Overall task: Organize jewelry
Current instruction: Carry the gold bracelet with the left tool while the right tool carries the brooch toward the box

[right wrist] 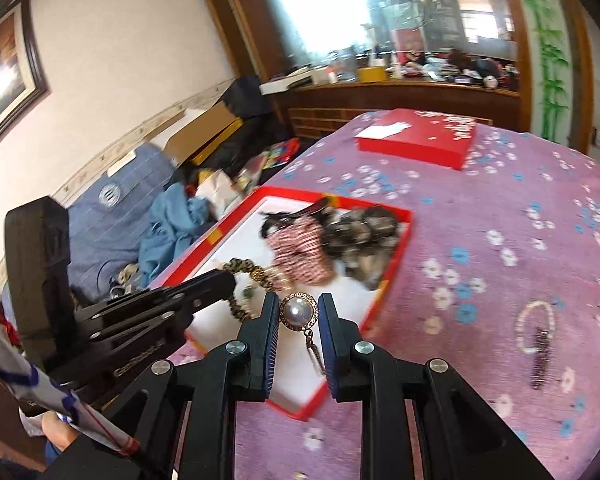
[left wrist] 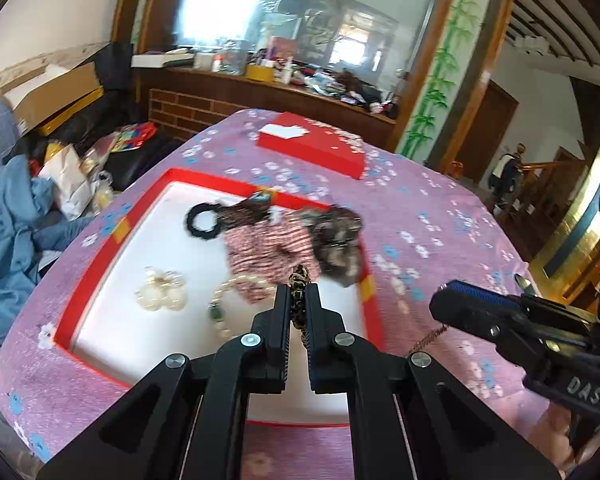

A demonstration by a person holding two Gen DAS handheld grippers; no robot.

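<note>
My left gripper [left wrist: 298,286] is shut on a leopard-print hair band [left wrist: 299,280] and hangs over the near right part of the open red box [left wrist: 100,268] with its white lining. In the box lie a black scrunchie [left wrist: 202,220], a pink striped scrunchie [left wrist: 268,248], a dark furry scrunchie [left wrist: 336,240], a pearl cluster [left wrist: 162,290] and a pearl string [left wrist: 220,304]. My right gripper [right wrist: 299,300] is shut on a round pearl pendant [right wrist: 299,311], whose chain [right wrist: 314,350] dangles over the box's near corner [right wrist: 300,412]. The left gripper [right wrist: 228,280] shows beside it.
The red lid [left wrist: 312,144] lies at the far side of the purple flowered tablecloth [right wrist: 480,248]. A pearl bracelet [right wrist: 536,328] and a dark beaded piece [right wrist: 540,360] rest on the cloth right of the box. Clothes and cartons clutter the left.
</note>
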